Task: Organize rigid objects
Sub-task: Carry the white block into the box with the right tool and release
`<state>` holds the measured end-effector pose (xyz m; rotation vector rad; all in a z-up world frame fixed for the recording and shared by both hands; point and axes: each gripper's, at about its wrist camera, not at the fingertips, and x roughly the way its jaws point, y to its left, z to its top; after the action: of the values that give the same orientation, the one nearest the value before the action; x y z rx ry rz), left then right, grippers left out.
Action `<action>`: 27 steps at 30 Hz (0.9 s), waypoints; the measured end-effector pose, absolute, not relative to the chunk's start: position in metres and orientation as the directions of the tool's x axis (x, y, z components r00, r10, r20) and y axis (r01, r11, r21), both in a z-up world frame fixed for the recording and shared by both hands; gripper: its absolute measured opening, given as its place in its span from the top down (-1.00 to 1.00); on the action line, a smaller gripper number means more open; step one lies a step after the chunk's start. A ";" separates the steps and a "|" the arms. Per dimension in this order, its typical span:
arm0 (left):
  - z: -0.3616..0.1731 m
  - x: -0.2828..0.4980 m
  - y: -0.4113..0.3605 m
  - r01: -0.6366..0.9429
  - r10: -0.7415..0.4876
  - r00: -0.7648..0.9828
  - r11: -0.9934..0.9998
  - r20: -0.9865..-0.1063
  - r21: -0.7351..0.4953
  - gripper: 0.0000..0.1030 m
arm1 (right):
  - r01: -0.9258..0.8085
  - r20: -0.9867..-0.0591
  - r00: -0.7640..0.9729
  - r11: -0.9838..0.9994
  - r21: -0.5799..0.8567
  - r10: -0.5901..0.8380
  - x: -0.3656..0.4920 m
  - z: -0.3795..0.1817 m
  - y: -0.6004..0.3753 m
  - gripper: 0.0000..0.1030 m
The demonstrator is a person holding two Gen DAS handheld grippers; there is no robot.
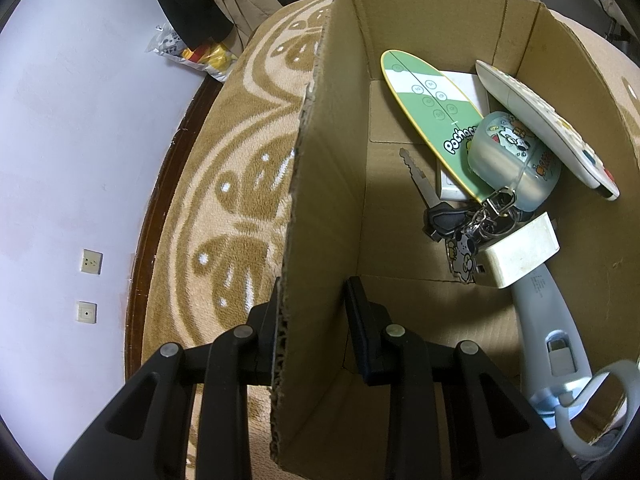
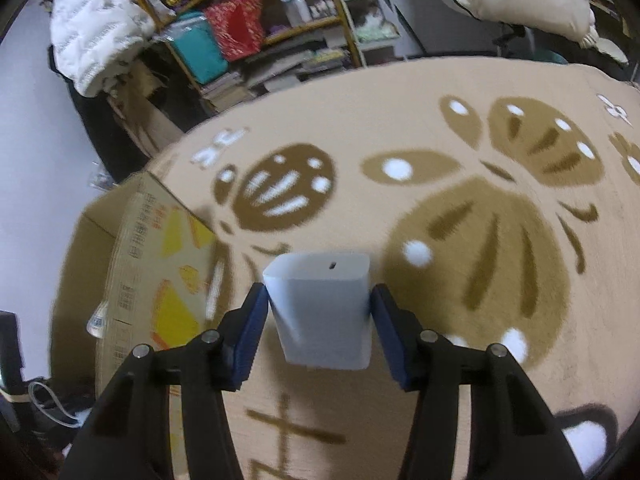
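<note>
Cardboard box point(image 2: 120, 264) lies left of the right gripper point(image 2: 318, 312) — clamped on a white block point(image 2: 320, 308), probably a charger; left gripper point(image 1: 312, 320) straddles the box wall — grip uncertain.

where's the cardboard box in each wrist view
Left wrist: the cardboard box fills the centre and right, its near wall between the left gripper fingers.
Right wrist: the box, printed side showing, sits at the left edge, beside the right gripper holding a white block.
Shared landmark: the butterfly-patterned blanket.
</note>
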<state>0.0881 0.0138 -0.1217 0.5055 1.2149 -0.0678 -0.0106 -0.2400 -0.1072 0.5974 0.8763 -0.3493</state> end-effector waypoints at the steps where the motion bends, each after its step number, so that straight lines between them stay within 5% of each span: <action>1: -0.121 0.088 0.014 0.315 0.215 0.361 0.888 -0.907 0.336 0.46 | 0.503 -0.786 0.618 0.784 0.363 -0.033 -0.009 -0.105 -0.238 -0.08; 19: -0.119 0.089 0.013 0.316 0.216 0.361 0.887 -0.907 0.338 0.46 | 0.233 -0.538 0.843 0.883 0.408 0.026 0.007 -0.031 -0.179 -0.08; 27: -0.117 0.088 0.013 0.317 0.215 0.360 0.887 -0.908 0.336 0.46 | 0.140 -0.496 0.863 0.899 0.414 0.095 0.009 -0.021 -0.157 -0.08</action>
<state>0.0881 0.0128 -0.1174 0.5075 1.2156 -0.0695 0.0088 -0.1568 -0.0214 0.4573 0.5336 -0.0244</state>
